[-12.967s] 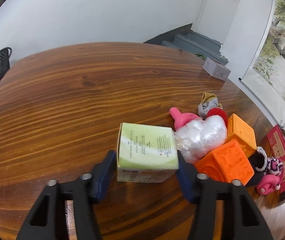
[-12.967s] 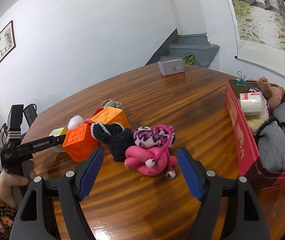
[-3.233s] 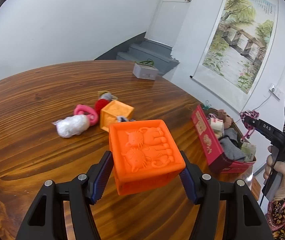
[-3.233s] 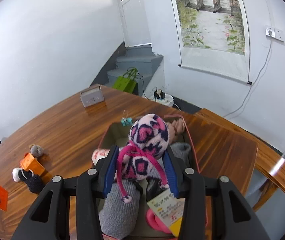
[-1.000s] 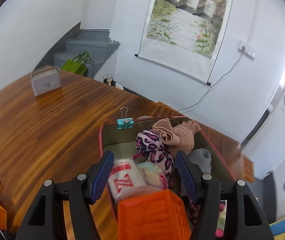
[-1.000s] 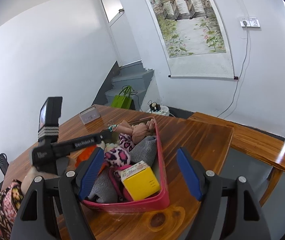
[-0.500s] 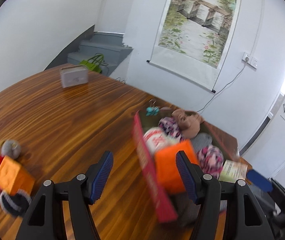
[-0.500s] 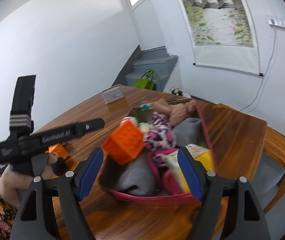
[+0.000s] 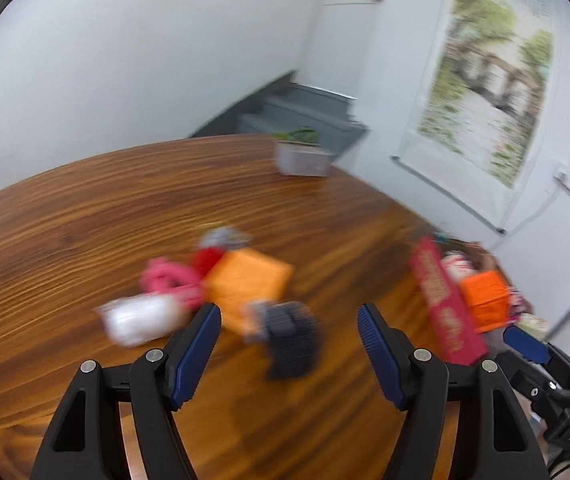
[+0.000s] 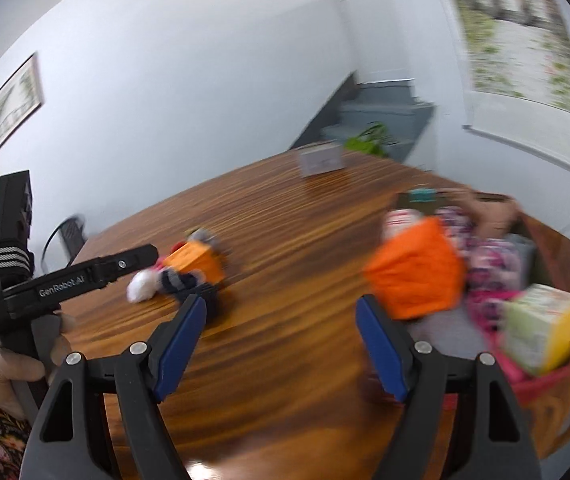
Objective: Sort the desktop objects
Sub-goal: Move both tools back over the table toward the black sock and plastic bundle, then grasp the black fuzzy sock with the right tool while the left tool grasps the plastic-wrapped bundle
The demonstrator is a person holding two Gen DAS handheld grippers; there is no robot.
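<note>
My left gripper (image 9: 288, 312) is empty and its jaws are opening above the wooden table (image 9: 85, 220). Beyond its fingertips lies a blurred pile: a dark sock (image 9: 291, 340), an orange cube (image 9: 247, 286), a white wrapped bundle (image 9: 143, 318) and a pink ring toy (image 9: 167, 278). My right gripper (image 10: 281, 308) is open with nothing in it, just left of the red box (image 10: 541, 380). In that box a second orange cube (image 10: 417, 272) rests on soft items beside a green-yellow carton (image 10: 541, 328). The box (image 9: 443, 304) appears at the right of the left wrist view.
A small grey box (image 9: 303, 158) stands at the table's far edge. A hand (image 10: 9, 364) holds the left gripper's handle at the left of the right wrist view. A dark chair (image 10: 65, 236) is behind the table. Bare wood lies between the pile and the red box.
Both views have swung left, away from the red box and toward the pile on the table. The second orange cube stays in the box. The left jaws stand a little wider.
</note>
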